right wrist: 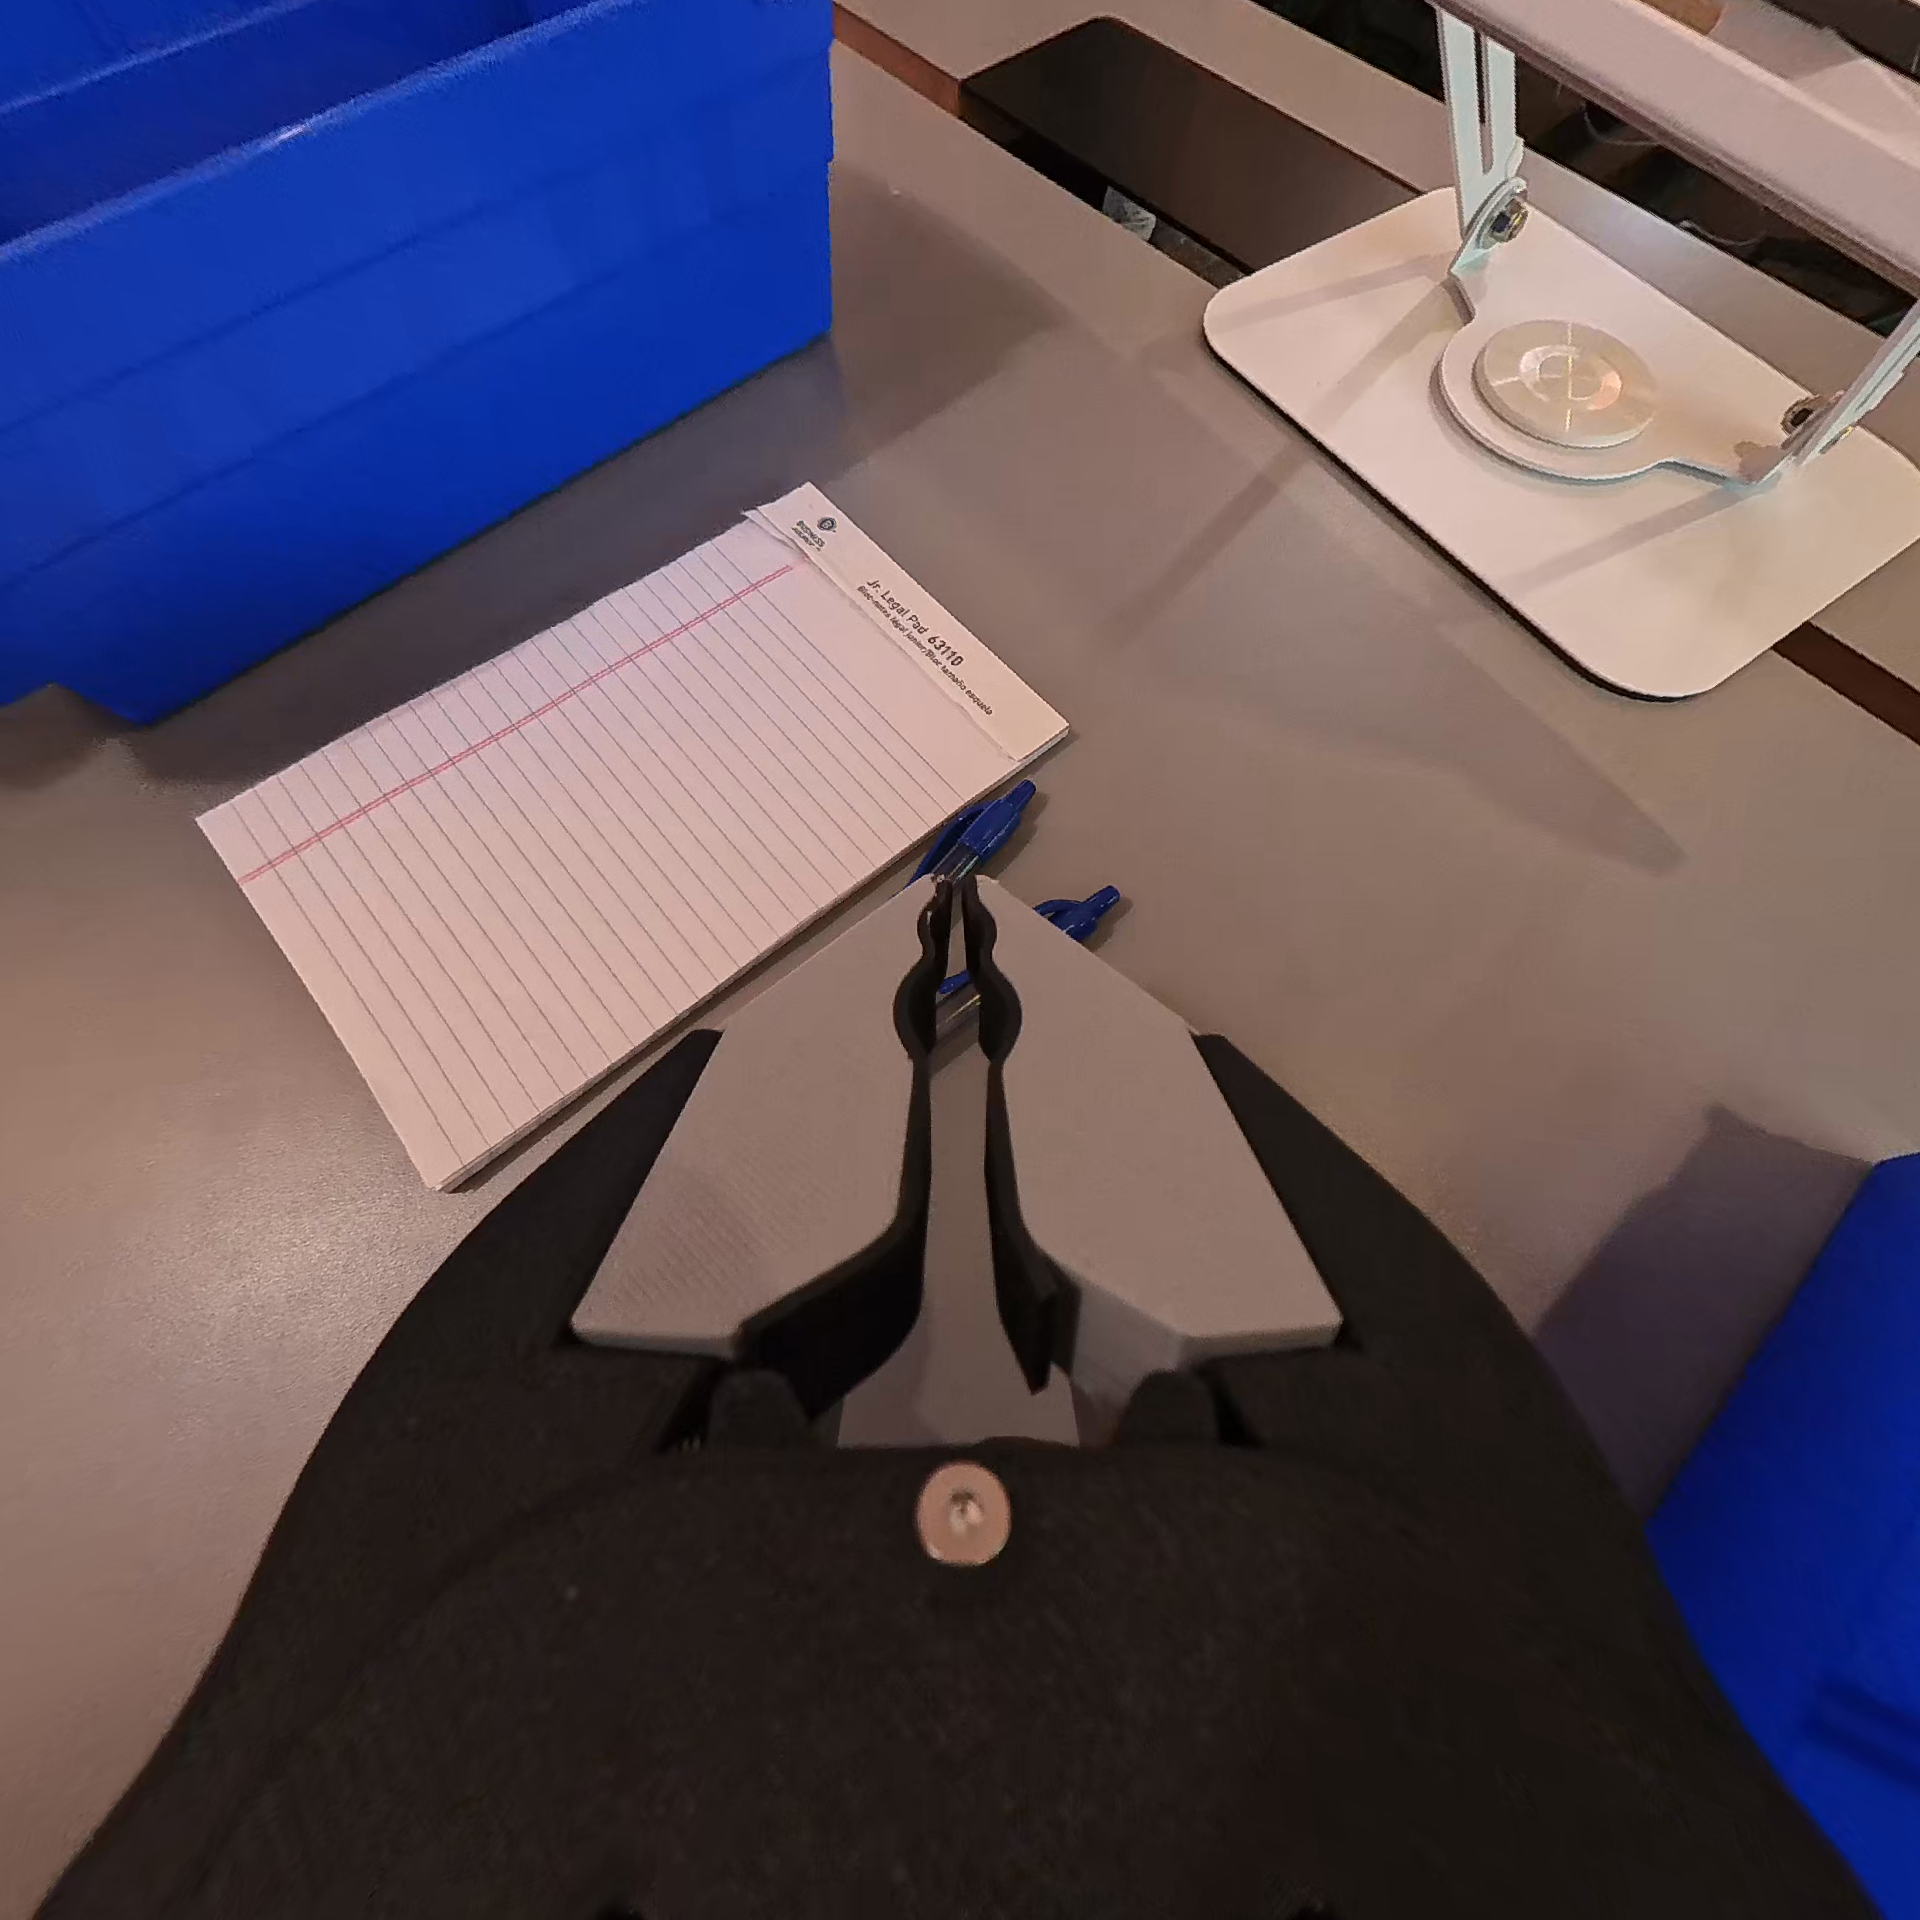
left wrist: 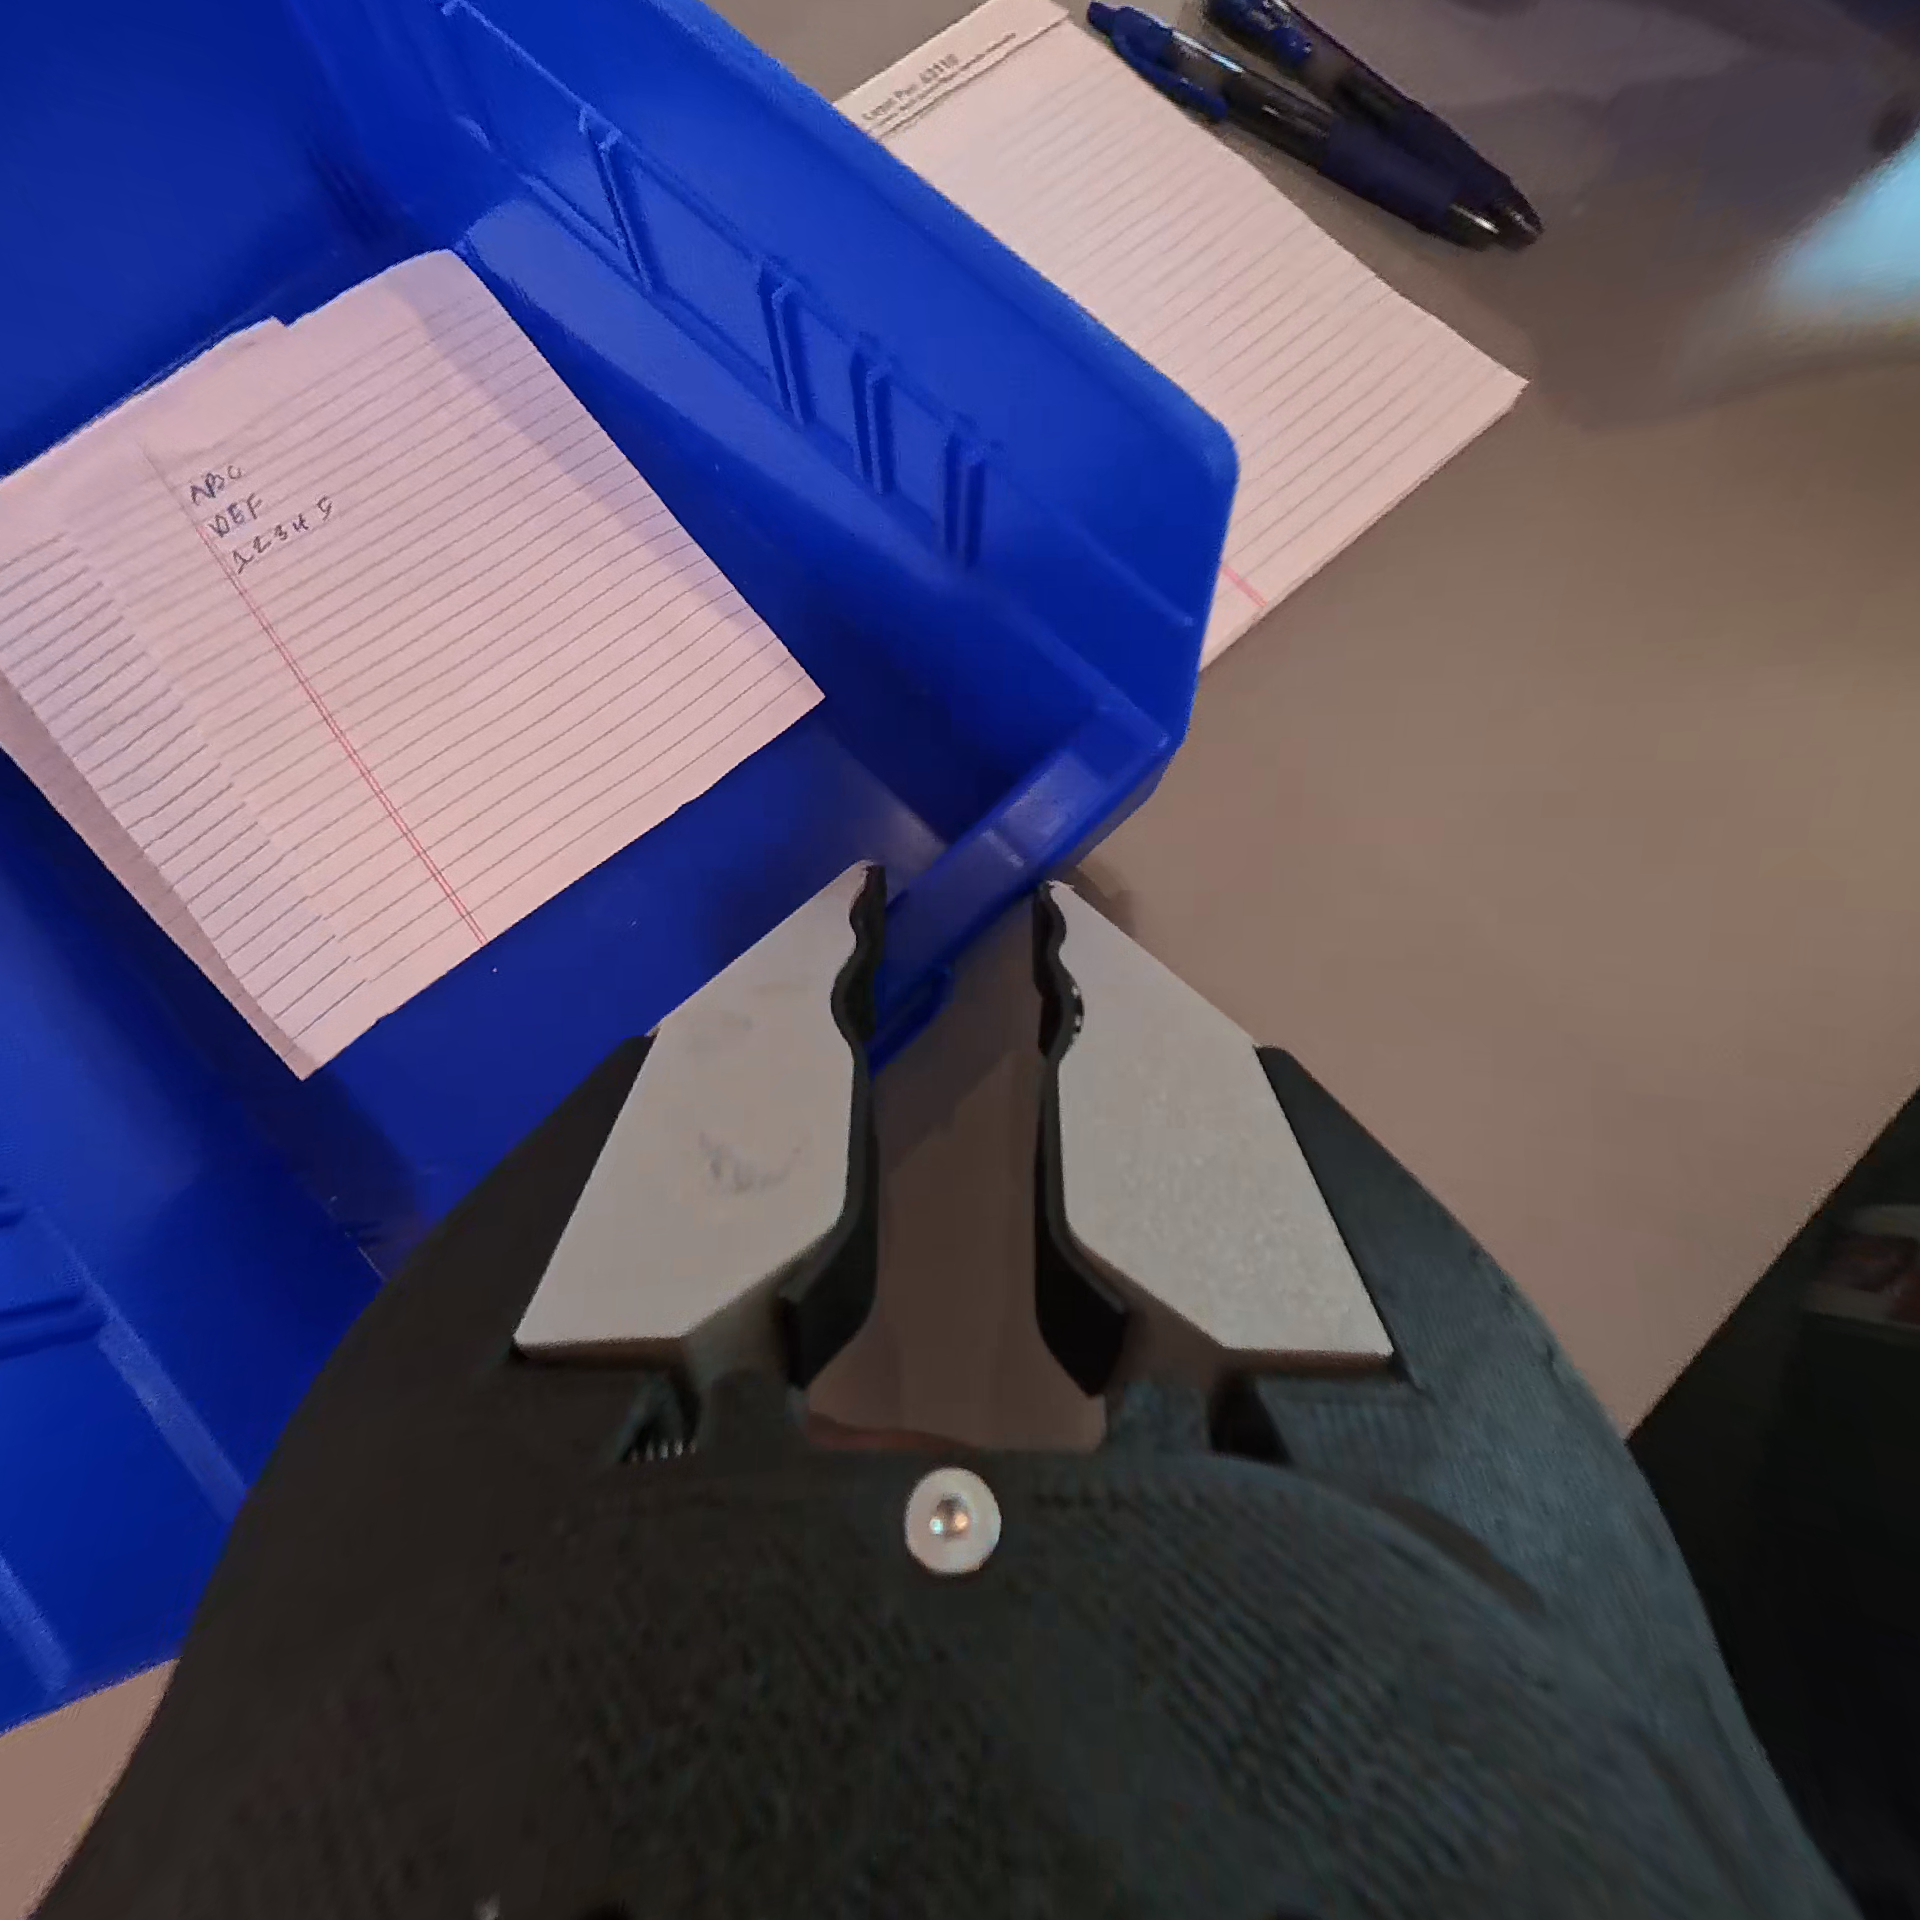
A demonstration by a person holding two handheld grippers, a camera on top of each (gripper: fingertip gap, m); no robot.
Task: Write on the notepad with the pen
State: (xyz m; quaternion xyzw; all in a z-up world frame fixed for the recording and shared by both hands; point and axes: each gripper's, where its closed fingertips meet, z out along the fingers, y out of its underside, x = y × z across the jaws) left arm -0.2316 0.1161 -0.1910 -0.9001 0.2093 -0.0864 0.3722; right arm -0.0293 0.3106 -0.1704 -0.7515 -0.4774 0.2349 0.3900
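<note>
Two claws (left wrist: 956,883) (right wrist: 958,894), two pens (left wrist: 1340,114), one notepad (right wrist: 623,821), one blue bin (left wrist: 935,436).

Print shows on the white binding strip (right wrist: 914,634) heading the notepad (right wrist: 623,831), ahead and left of the right gripper's fingers: a small round logo at one end, then two lines of dark type. Handwriting, three short lines in dark ink, sits on a loose lined sheet (left wrist: 416,644) inside the blue bin (left wrist: 935,468), ahead-left of the left gripper.
</note>
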